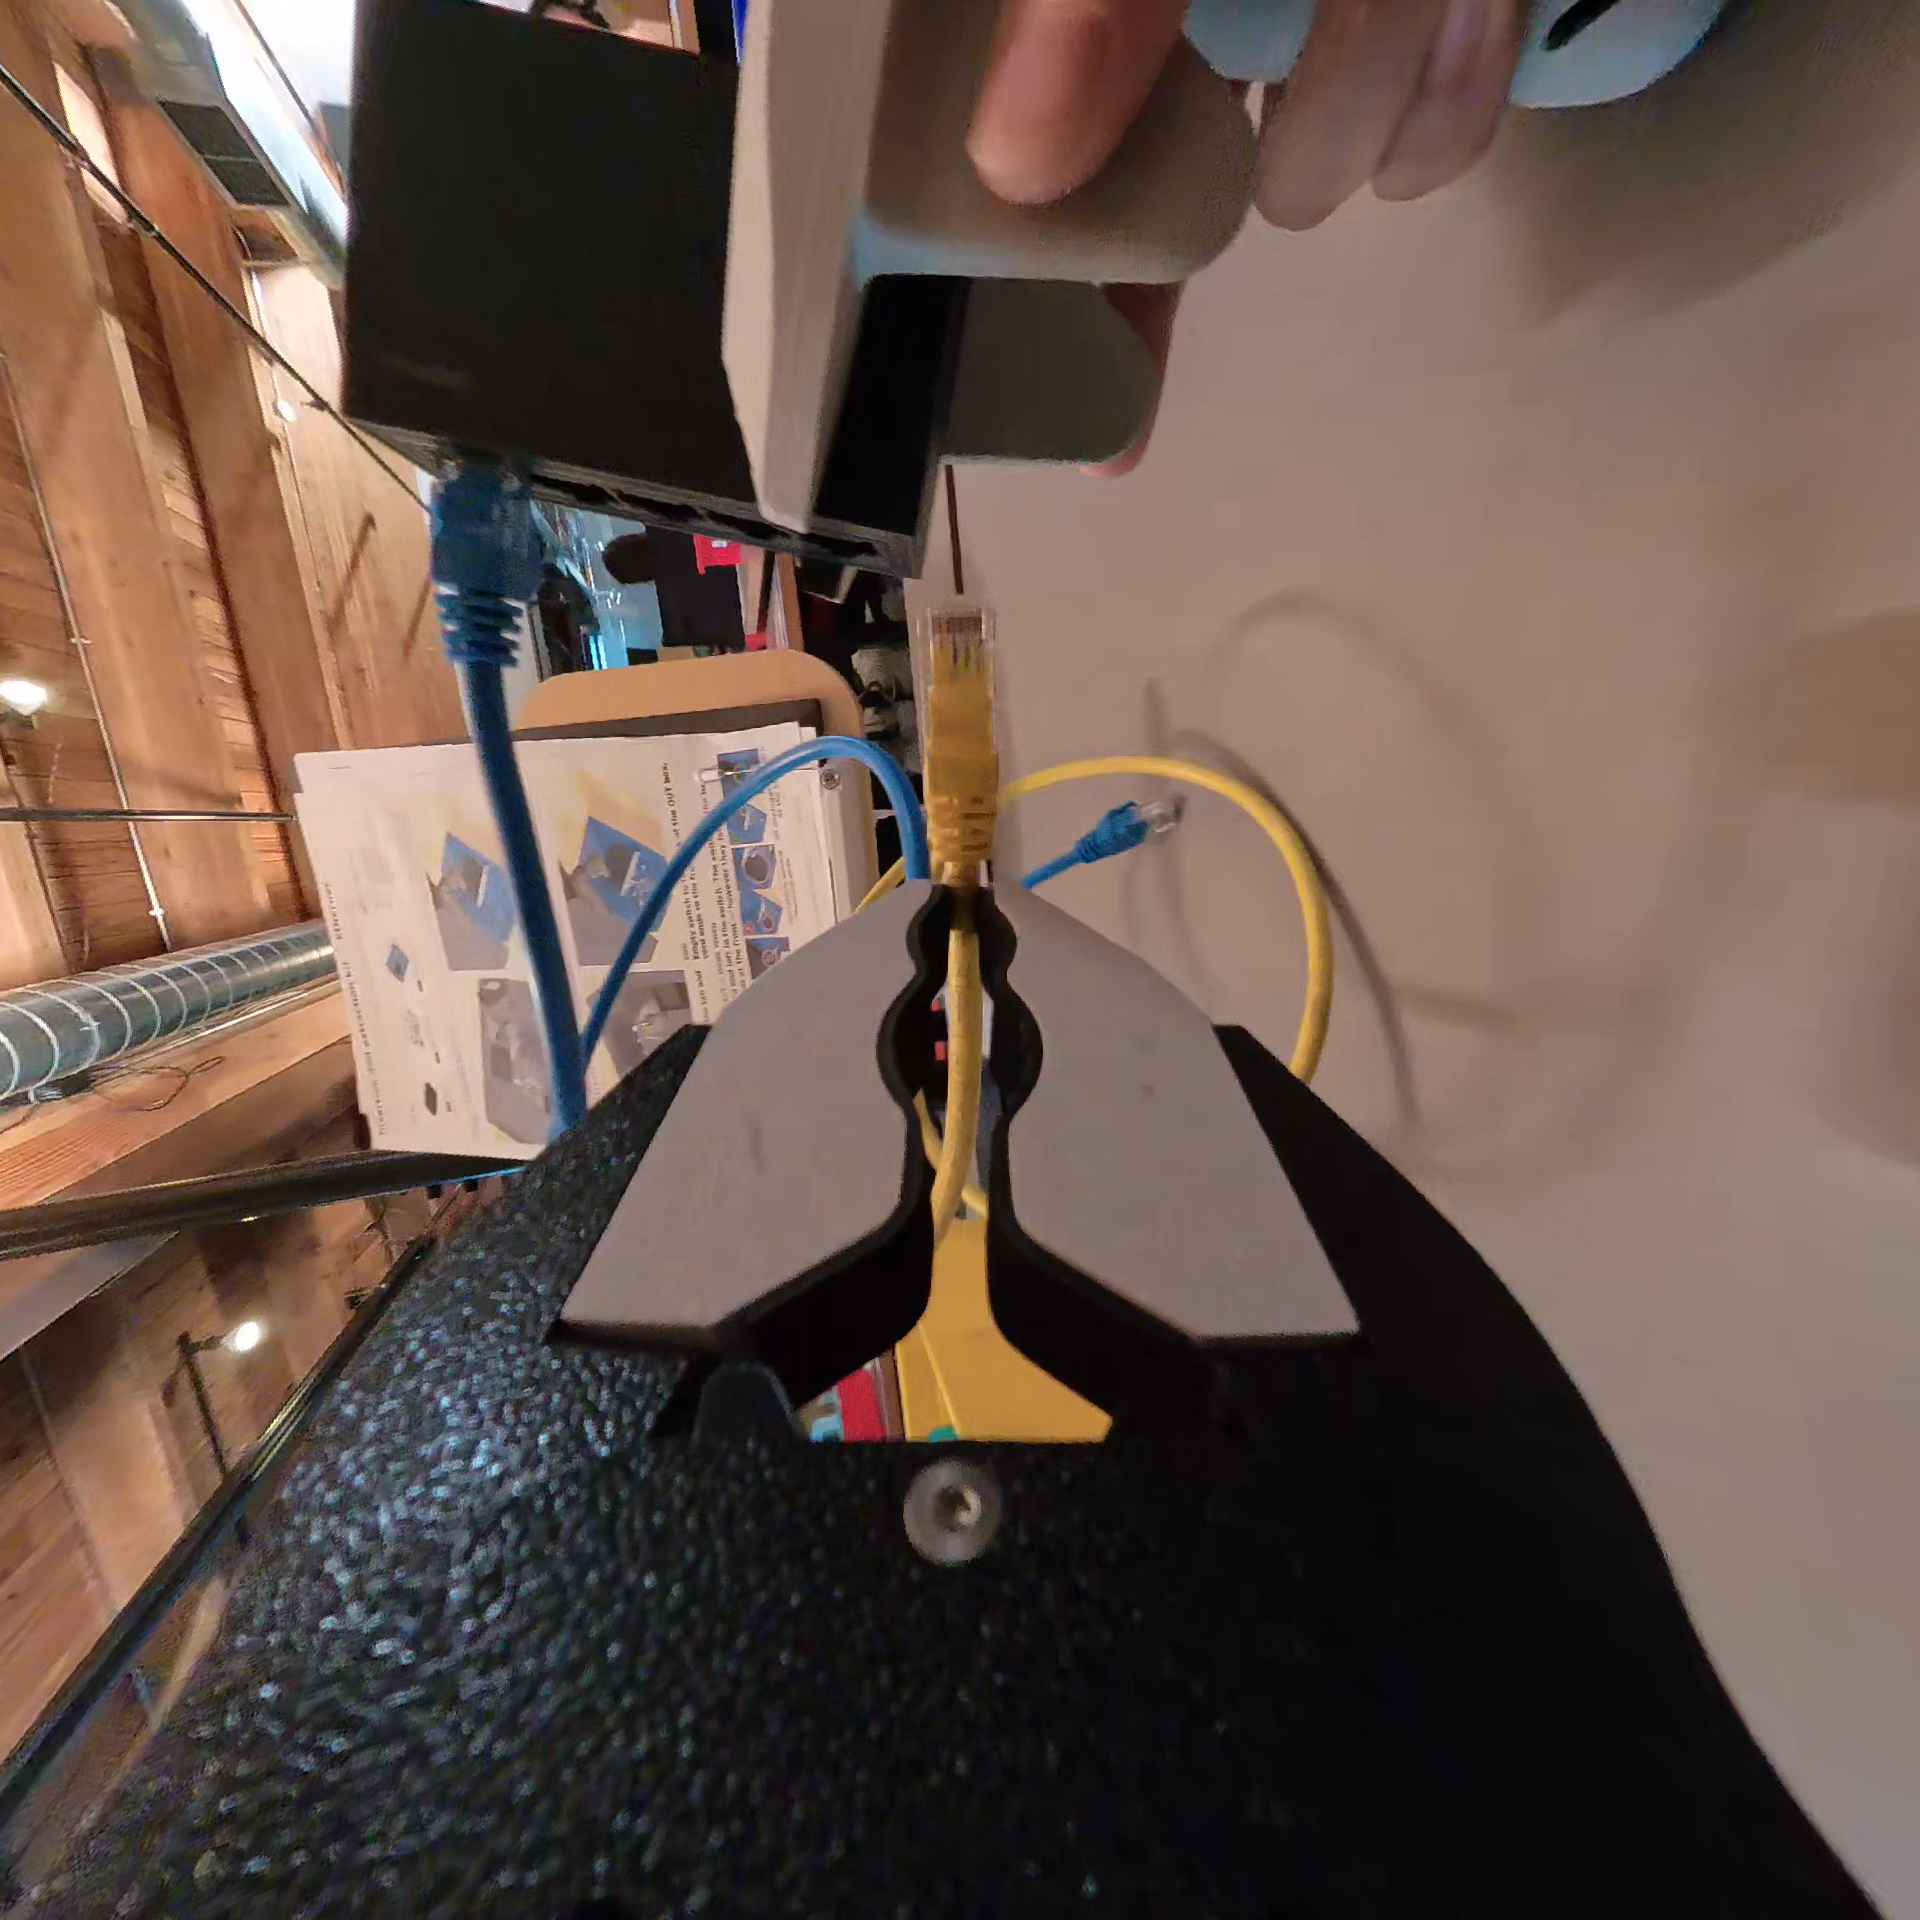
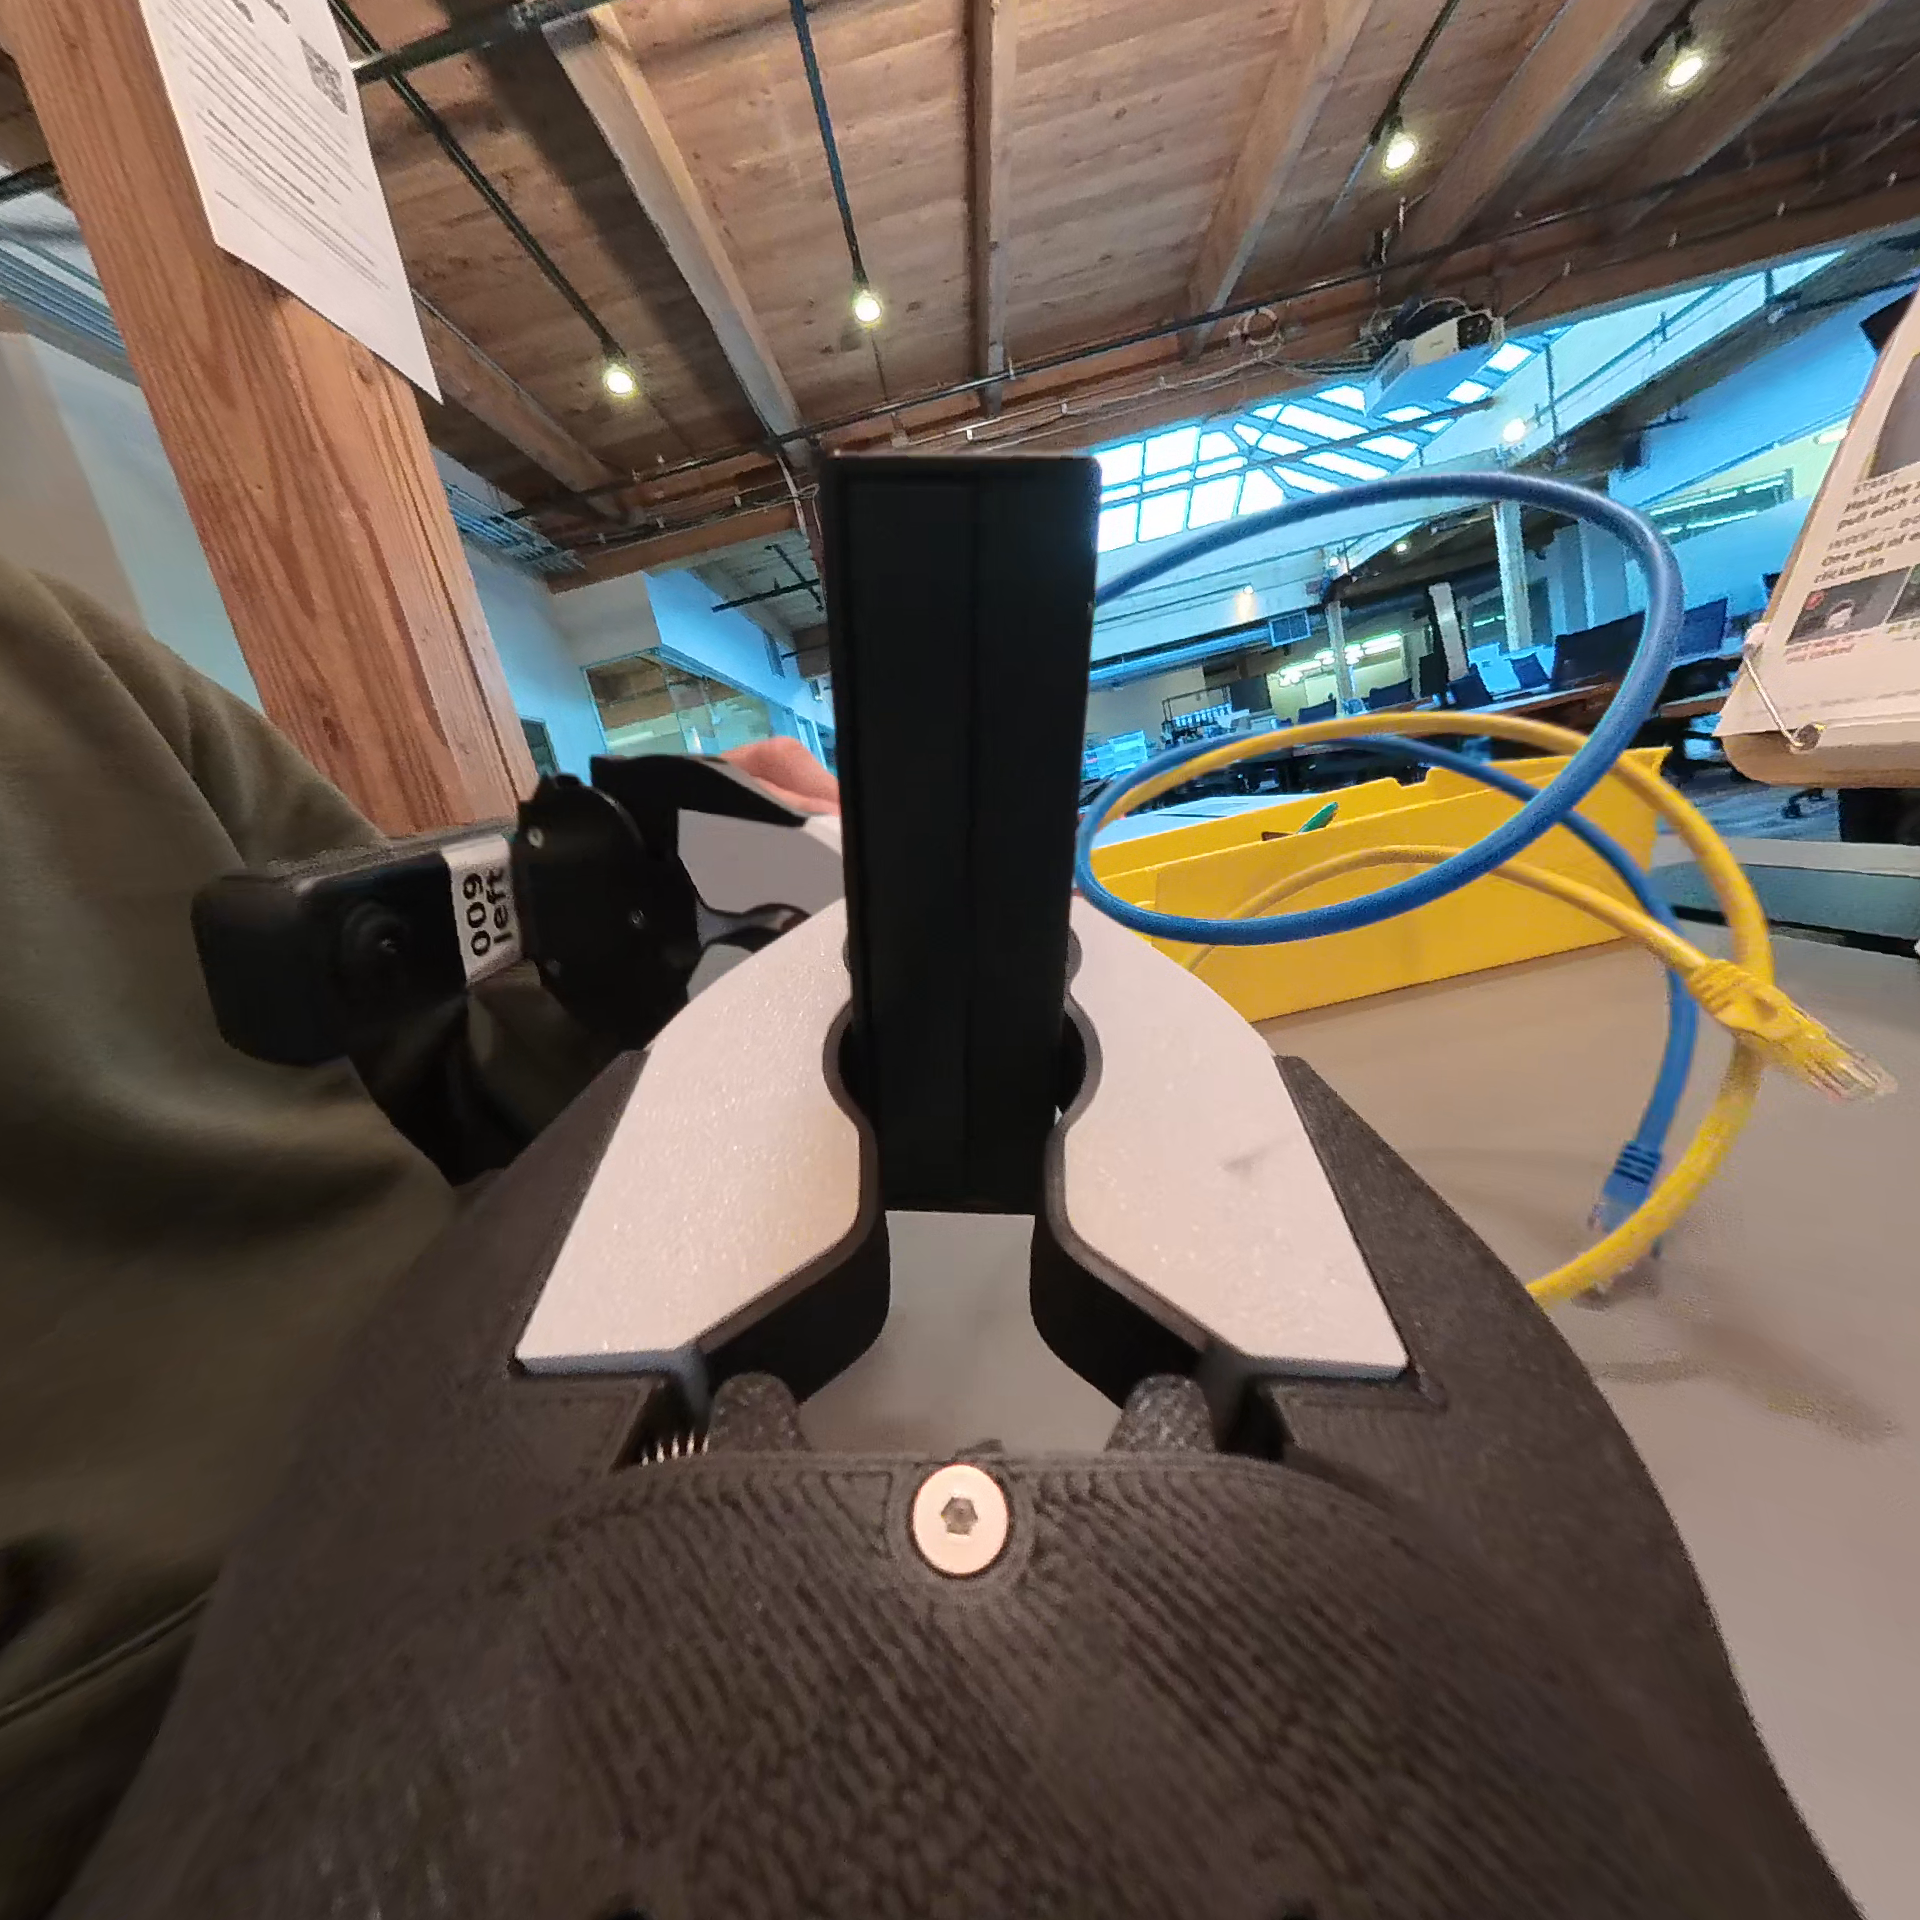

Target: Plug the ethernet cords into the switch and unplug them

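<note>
My left gripper (image 1: 961, 896) is shut on the yellow ethernet cord (image 1: 961, 1039) just behind its plug (image 1: 958, 665). The plug points at the port face of the black switch (image 1: 540, 260), a short gap below it. A blue cord's plug (image 1: 480, 540) sits in a port at the switch's left end. The blue cord's other plug (image 1: 1117, 831) lies loose on the table. My right gripper (image 2: 961, 935) is shut on the switch (image 2: 961, 727) and holds it upright. The yellow cord's loose plug (image 2: 1808, 1049) and the blue one (image 2: 1626, 1184) show at the right.
A yellow bin (image 2: 1351, 894) stands behind the cords on the grey table (image 1: 1558, 935). A clipboard with an instruction sheet (image 1: 582, 935) stands at the back. A wooden post (image 2: 260, 468) rises at the left. A hand (image 1: 1091, 94) holds the right gripper.
</note>
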`<state>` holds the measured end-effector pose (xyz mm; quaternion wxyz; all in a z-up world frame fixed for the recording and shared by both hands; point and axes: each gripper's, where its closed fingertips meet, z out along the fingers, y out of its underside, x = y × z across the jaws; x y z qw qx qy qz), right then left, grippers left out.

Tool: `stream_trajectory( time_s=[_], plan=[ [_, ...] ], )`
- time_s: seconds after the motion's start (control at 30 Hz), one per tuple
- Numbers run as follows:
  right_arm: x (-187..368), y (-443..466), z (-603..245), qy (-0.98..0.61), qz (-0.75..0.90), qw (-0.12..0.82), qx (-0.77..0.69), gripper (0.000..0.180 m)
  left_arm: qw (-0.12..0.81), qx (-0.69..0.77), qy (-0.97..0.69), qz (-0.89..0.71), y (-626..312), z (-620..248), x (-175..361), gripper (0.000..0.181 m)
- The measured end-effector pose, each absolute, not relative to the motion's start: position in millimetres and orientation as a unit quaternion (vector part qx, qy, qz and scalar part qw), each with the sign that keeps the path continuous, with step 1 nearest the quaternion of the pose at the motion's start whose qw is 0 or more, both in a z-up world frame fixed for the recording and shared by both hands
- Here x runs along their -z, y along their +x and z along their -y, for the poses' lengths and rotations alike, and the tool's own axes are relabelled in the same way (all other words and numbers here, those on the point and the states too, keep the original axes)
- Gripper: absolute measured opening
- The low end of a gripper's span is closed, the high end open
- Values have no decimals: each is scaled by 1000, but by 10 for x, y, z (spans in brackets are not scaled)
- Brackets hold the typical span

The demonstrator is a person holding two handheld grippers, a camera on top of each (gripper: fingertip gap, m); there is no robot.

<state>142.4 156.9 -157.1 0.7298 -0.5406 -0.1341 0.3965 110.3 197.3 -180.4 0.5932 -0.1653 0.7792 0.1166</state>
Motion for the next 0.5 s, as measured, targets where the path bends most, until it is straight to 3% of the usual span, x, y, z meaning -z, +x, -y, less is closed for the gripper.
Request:
stream_trajectory(
  time_s=[0.5],
  plan=[
    [1589,1351,-1591,-553,152,735,-362,30,571,-182,-185,-779,1195,-2041,1716,4]
  ],
)
